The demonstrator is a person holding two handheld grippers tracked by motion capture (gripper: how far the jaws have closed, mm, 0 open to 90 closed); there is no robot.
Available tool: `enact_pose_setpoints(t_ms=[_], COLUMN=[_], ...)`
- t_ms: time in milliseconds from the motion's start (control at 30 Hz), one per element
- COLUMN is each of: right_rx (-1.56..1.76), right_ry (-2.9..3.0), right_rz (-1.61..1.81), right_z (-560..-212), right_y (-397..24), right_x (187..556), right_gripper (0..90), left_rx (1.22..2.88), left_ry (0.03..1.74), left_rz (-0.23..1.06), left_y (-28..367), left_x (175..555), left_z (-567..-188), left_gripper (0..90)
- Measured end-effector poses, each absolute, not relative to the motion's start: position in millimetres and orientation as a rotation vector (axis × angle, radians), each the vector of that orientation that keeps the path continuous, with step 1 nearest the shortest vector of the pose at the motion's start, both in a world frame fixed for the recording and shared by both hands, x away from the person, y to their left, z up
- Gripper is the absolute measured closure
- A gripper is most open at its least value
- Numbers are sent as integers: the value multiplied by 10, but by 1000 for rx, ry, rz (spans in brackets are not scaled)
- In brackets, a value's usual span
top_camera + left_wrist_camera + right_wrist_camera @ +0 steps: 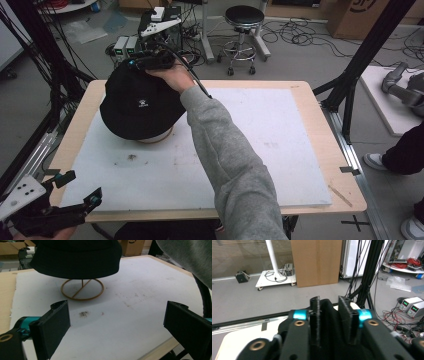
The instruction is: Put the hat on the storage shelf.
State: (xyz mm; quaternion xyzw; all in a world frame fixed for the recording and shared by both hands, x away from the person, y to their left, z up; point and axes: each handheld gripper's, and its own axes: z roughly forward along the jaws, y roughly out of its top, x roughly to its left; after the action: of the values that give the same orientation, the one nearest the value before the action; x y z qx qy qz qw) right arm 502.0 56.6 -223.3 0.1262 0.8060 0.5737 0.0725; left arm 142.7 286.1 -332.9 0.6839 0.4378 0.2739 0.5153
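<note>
A black bucket hat (137,107) sits over a small wooden stand with a ring base (82,289) at the back left of the white mat (260,130). My right gripper (131,64) is at the hat's far top edge, with a fold of black hat fabric (329,312) pinched between its two jaws. The right arm in a grey sleeve (230,160) reaches diagonally across the table to it. My left gripper (80,189) hovers at the table's front left corner, jaws wide apart with nothing between them. In the left gripper view the hat (77,257) hangs over the ring base ahead.
The mat covers most of a wooden table (327,145). Black frame posts (365,55) stand at both sides. Behind the table are a stool (243,30), power supplies (126,46) and floor cables. A person's shoes (380,161) are at the right.
</note>
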Motion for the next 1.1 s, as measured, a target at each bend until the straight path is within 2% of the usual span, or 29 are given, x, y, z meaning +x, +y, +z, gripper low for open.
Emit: enact_pose_setpoints(t_ms=[167,233,300,333,367,500,567,1100], right_rx=[379,390,417,444,464,498,522,668], right_ry=[2417,2411,2420,2406,2386,2346,2319,2233], right_rz=[1689,1673,1675,1639,1631,1660,1663,1598], right_z=[-2227,-2221,-2220,-2211,-2204,-2173,-2164,-2225], right_y=[579,582,574,546,524,422,350,-542], right_x=[4988,4972,4969,4959,4951,4942,4931,4719], right_gripper=[476,343,276,169,134,100,8,10], left_rx=[1646,1644,1642,1648,1651,1651,1653,1633], left_ry=[1053,1052,1055,1051,1048,1048,1046,1051], left_rz=[661,661,672,673,673,674,676,689], left_y=[2864,2873,2866,2865,2864,2857,2860,2895], left_x=[1428,1430,1428,1428,1429,1438,1448,1673], left_z=[-3334,-3343,-3347,-3347,-3347,-3347,-3345,-3280], left_gripper=[72,72,72,73,73,72,72,73])
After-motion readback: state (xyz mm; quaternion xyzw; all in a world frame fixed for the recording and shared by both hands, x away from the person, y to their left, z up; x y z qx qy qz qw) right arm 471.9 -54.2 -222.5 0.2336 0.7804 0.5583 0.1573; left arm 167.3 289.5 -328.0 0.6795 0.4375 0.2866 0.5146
